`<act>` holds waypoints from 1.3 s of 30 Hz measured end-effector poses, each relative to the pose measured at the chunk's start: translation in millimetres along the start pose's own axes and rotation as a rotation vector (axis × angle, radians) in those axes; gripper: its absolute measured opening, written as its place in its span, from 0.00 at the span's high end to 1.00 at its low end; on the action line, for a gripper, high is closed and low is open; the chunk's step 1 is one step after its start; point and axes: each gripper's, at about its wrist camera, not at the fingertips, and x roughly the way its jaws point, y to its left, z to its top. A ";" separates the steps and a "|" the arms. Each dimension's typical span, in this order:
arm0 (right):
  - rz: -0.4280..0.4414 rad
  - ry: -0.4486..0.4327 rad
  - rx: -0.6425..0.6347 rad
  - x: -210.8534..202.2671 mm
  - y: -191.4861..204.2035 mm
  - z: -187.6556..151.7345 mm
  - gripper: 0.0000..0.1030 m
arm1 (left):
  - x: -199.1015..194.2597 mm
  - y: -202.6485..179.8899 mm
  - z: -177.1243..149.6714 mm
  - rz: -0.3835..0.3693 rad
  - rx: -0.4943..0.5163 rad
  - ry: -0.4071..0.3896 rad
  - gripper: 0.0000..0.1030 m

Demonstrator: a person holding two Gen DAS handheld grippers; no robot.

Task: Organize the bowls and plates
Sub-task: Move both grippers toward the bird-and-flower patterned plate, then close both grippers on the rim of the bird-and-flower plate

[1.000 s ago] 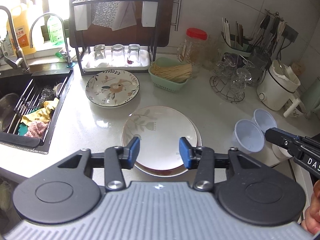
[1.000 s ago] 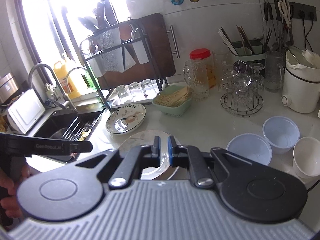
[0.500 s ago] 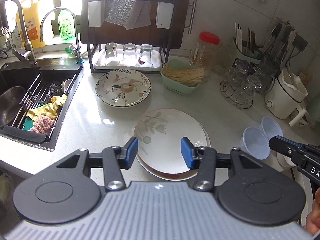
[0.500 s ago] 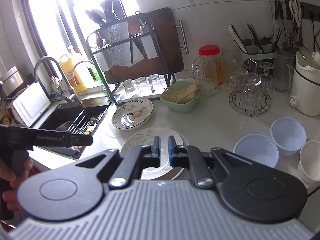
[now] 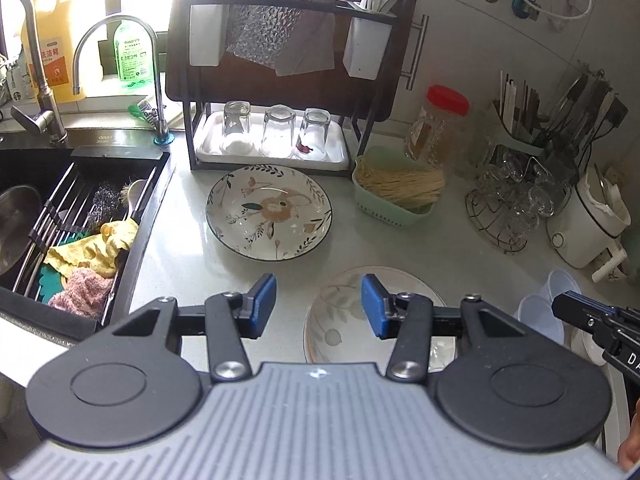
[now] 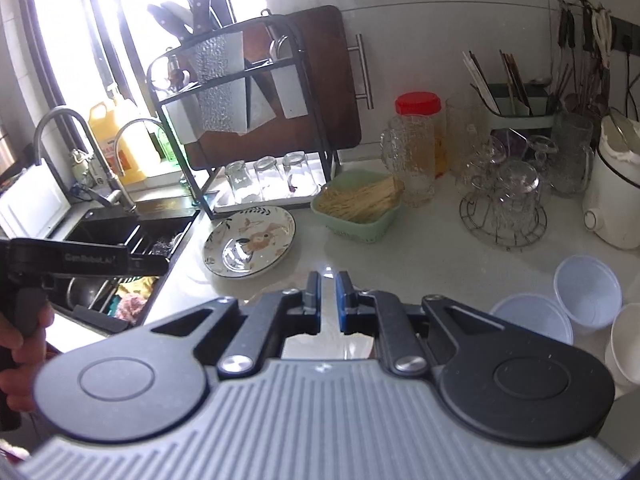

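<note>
At lower centre of the left view, the left gripper (image 5: pixel 319 306) is held wide over 2 stacked plates (image 5: pixel 348 312); the floral plate (image 5: pixel 269 212) lies above. The right gripper (image 6: pixel 328 300), seemingly empty, is nearly closed. A rim could be clipped if descent is misaligned.

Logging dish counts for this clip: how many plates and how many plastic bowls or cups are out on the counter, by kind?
Floral plates: 1
Pale leaf-pattern plates: 1 visible, possibly stacked on another
Translucent plastic bowls: 2
White cups: 1, partly cut off
Total: 5 visible
</note>
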 end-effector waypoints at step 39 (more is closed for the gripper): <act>-0.029 0.236 0.331 222.2 53.3 36.4 0.72 | 224.6 195.6 80.1 -0.105 -0.140 0.143 0.53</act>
